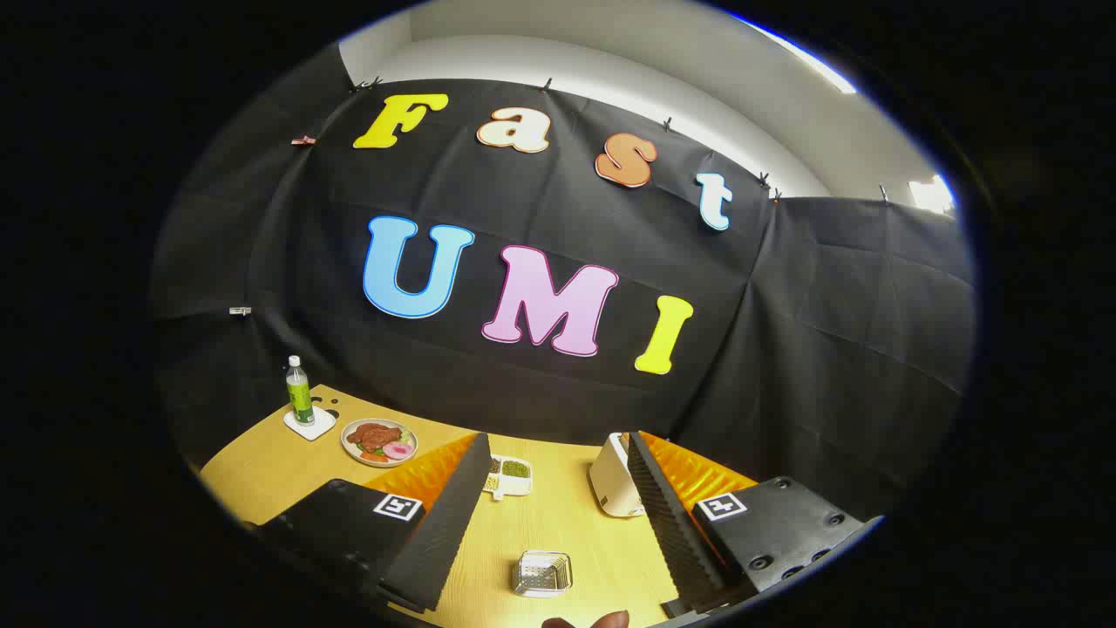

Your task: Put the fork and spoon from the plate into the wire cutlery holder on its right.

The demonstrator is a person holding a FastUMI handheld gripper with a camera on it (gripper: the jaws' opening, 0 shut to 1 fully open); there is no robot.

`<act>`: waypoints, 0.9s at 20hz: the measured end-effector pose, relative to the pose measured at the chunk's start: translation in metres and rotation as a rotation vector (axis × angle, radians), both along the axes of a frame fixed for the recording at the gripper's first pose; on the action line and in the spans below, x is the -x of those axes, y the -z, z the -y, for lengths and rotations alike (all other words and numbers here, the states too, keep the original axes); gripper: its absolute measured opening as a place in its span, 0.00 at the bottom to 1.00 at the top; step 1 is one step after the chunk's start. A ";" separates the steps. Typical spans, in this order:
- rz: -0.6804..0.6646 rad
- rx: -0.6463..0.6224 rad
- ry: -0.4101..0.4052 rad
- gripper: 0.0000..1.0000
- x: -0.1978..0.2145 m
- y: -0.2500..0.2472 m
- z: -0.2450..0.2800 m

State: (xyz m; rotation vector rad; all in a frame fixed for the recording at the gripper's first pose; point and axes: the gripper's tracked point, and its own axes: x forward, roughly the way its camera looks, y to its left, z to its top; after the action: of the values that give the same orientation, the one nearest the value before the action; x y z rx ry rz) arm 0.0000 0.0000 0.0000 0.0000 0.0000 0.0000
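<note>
Presently, the gripper [558,523] hangs open and empty above the table [567,532]; the wire cutlery holder [542,573] lies between its fingers. Fork and spoon, likely stiff, thin, slippery: grasp mid-handle.

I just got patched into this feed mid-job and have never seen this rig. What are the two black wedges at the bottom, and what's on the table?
The wedges are the two fingers of a handheld gripper; the camera rides on it, looking forward along them. They stand open and hold nothing. Between them on the wooden table lies a small wire holder. Beyond them are a small divided dish and a white appliance. Off to the left stand a green bottle on a white coaster and a plate of food. I cannot make out a fork or spoon.
</note>
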 end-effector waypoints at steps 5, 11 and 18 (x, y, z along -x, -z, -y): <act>0.013 0.006 -0.019 0.98 -0.007 -0.009 -0.010; 0.002 0.001 -0.037 0.98 -0.006 -0.002 -0.016; 0.004 -0.001 -0.049 0.98 -0.005 -0.001 -0.019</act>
State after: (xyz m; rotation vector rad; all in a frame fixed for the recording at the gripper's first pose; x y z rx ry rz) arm 0.0046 0.0189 0.0011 0.0008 -0.0038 0.0486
